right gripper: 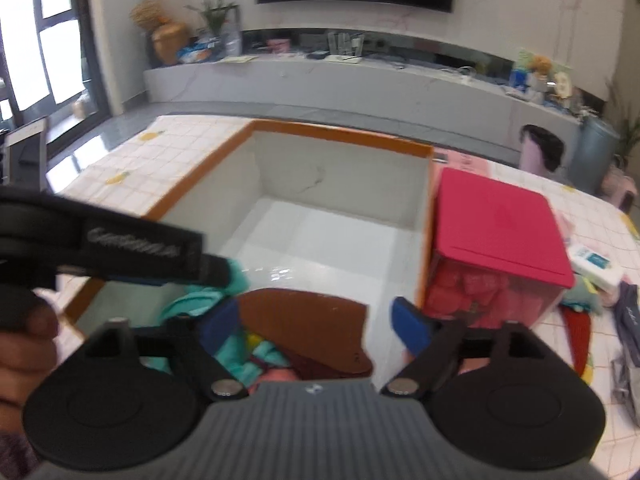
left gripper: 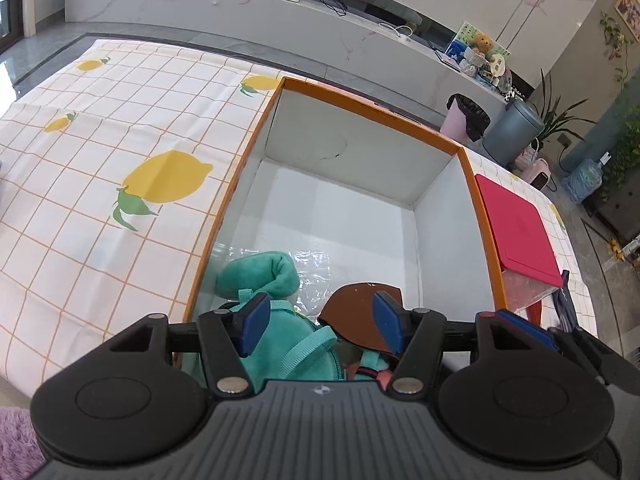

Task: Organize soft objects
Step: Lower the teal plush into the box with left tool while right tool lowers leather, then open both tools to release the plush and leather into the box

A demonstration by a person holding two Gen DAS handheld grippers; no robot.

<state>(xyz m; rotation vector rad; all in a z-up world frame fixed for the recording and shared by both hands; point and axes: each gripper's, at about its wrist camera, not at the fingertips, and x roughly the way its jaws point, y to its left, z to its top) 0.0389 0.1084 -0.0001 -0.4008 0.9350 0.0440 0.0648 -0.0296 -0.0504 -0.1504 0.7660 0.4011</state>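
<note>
Teal plush fills the near left corner of the orange-rimmed box [left gripper: 256, 128] in my left wrist view: a soft toy [left gripper: 276, 280] with a rounded curled end and a woven teal strap across its body. Just right of it lies a brown leather-like flap [left gripper: 360, 300]. My left gripper [left gripper: 320, 322] hangs over both with its blue pads wide apart and nothing pinched between them. The gripper body hides the near parts of the toy, and I cannot tell where toy and flap meet. A red-lidded container [left gripper: 520, 228] stands against the box's right wall.

From the right wrist view, everything is blurred. My right gripper [right gripper: 310, 326] stands wide, holding nothing, above the brown flap [right gripper: 304, 320]. The teal toy [right gripper: 236, 352] shows only in scraps, with yellow and pink bits I cannot identify. The black arm of the left gripper [right gripper: 120, 248] crosses the left side and covers the toy's far end; a hand [right gripper: 24, 344] is cut off at the left edge. The box [right gripper: 340, 132] and the red-lidded container [right gripper: 496, 220] sit beyond.
</note>
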